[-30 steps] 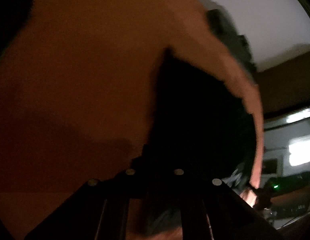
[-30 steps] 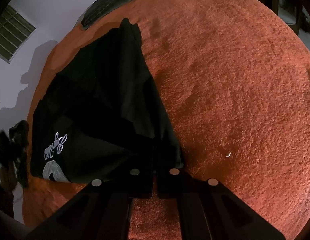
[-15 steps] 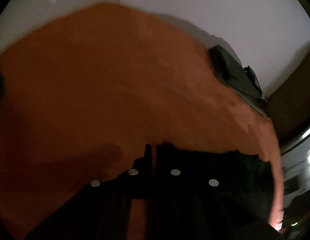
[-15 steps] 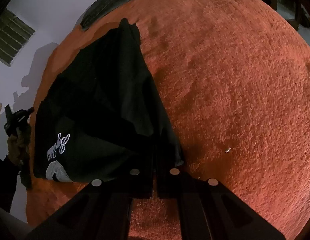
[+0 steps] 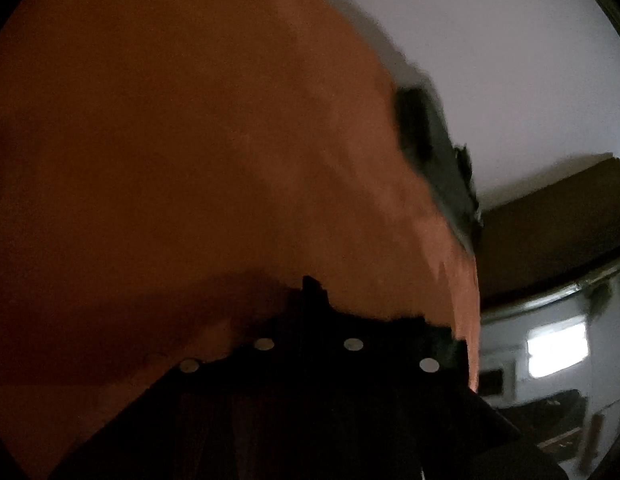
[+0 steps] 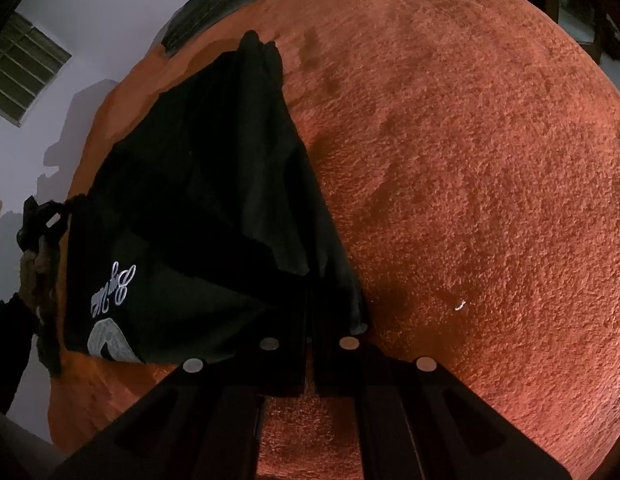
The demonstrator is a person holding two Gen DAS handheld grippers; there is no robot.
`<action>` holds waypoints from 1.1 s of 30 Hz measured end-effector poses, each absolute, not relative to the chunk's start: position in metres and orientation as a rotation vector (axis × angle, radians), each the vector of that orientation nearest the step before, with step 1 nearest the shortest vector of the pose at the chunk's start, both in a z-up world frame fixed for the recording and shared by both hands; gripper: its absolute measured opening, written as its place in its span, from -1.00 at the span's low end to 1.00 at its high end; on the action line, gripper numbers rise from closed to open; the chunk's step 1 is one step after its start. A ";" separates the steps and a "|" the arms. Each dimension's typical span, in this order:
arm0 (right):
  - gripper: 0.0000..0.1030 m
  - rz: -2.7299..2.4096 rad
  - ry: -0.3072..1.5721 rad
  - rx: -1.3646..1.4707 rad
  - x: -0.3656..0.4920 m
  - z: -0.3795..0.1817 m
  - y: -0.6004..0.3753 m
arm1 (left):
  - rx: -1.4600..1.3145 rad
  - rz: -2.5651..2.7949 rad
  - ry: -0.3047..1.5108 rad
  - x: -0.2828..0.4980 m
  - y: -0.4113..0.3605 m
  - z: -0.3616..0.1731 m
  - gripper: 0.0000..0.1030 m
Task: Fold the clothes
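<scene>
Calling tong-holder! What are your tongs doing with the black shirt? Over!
Right tongs shut on black shirt corner. Left tongs shut on dark cloth, likely same shirt. Shirt on orange blanket. Nothing in the way.

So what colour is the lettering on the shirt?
White script on the black shirt, clearest in the right wrist view.

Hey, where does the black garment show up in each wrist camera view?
Left wrist view: only a dark strip of the black garment at the bottom centre, just beyond the shut tongs.
Right wrist view: the black garment fills the left half, white lettering at lower left, its near corner pinched in the right tongs.
Shared landmark: the orange blanket beneath it.
</scene>
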State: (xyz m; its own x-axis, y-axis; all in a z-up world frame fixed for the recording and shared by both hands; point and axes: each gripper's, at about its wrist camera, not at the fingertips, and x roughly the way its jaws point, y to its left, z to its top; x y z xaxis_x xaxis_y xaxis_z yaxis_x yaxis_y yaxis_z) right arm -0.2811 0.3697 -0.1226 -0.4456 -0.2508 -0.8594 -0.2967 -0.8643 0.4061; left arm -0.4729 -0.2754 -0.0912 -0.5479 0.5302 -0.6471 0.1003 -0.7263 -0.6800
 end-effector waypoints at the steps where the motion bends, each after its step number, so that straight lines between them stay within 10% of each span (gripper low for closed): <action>1: -0.99 2.519 0.810 -1.640 -0.281 -0.122 0.370 | -1.317 2.385 -0.966 -0.472 -0.273 -0.090 -0.89; 8: -0.99 2.520 0.816 -1.644 -0.278 -0.122 0.371 | -1.446 2.456 -0.780 -0.473 -0.269 -0.098 -0.86; 18: -0.97 2.575 0.993 -1.580 -0.295 -0.086 0.398 | -1.480 2.358 -1.008 -0.486 -0.285 -0.104 -0.77; 20: -0.83 2.630 0.988 -1.543 -0.320 -0.065 0.414 | -1.474 2.337 -1.036 -0.487 -0.288 -0.102 -0.67; 24: 0.23 2.725 0.933 -1.570 -0.399 -0.044 0.434 | -1.459 2.259 -1.064 -0.492 -0.282 -0.104 -0.11; 30: 0.23 2.758 0.805 -1.687 -0.517 -0.064 0.427 | -1.424 2.305 -0.937 -0.481 -0.264 -0.100 -0.11; 33: 0.20 2.692 0.806 -1.756 -0.557 -0.086 0.431 | -1.434 2.347 -0.869 -0.483 -0.254 -0.101 -0.51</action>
State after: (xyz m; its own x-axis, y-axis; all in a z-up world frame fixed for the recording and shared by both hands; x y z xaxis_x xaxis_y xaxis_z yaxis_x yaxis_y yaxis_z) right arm -0.5569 0.4310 -0.0857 -0.4276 -0.3949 -0.8131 -0.1168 -0.8678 0.4829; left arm -0.4835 -0.2542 -0.1008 -0.4811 0.5013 -0.7192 0.0882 -0.7885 -0.6086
